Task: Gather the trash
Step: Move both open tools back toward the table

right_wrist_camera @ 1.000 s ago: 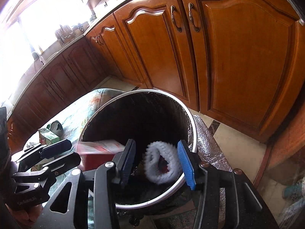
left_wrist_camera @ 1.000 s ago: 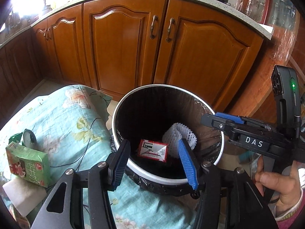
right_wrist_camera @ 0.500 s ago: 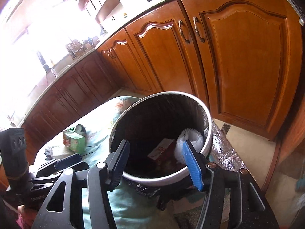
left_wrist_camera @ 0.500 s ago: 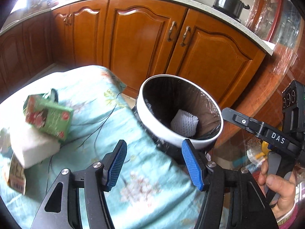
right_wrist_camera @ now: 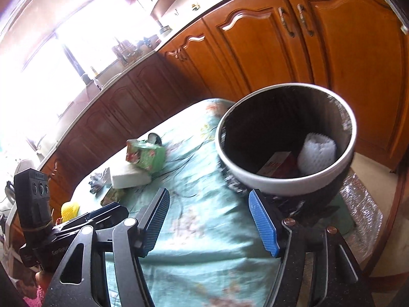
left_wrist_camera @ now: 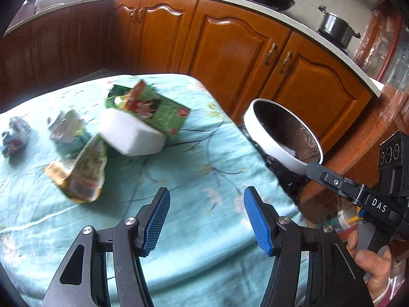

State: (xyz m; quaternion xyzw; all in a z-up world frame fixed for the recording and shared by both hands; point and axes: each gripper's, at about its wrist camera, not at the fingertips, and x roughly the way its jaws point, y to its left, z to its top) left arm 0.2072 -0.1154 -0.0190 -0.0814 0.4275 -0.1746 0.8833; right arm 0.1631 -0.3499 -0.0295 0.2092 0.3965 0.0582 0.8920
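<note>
Both tools, left tool (left_wrist_camera: 205, 220) and right tool (right_wrist_camera: 209, 222), are wide apart and hold nothing. Wrappers (left_wrist_camera: 81, 171) lie on the table (left_wrist_camera: 204, 243); the bin (right_wrist_camera: 281, 181) stands at its edge.

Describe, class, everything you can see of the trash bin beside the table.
The trash bin is round, with a smooth white rim and a black liner bag whose crinkled edge hangs below it. It stands open and upright against the corner of the cloth-covered table, before wooden cabinets. Inside lie a white foam net and a red-and-white carton.
</note>
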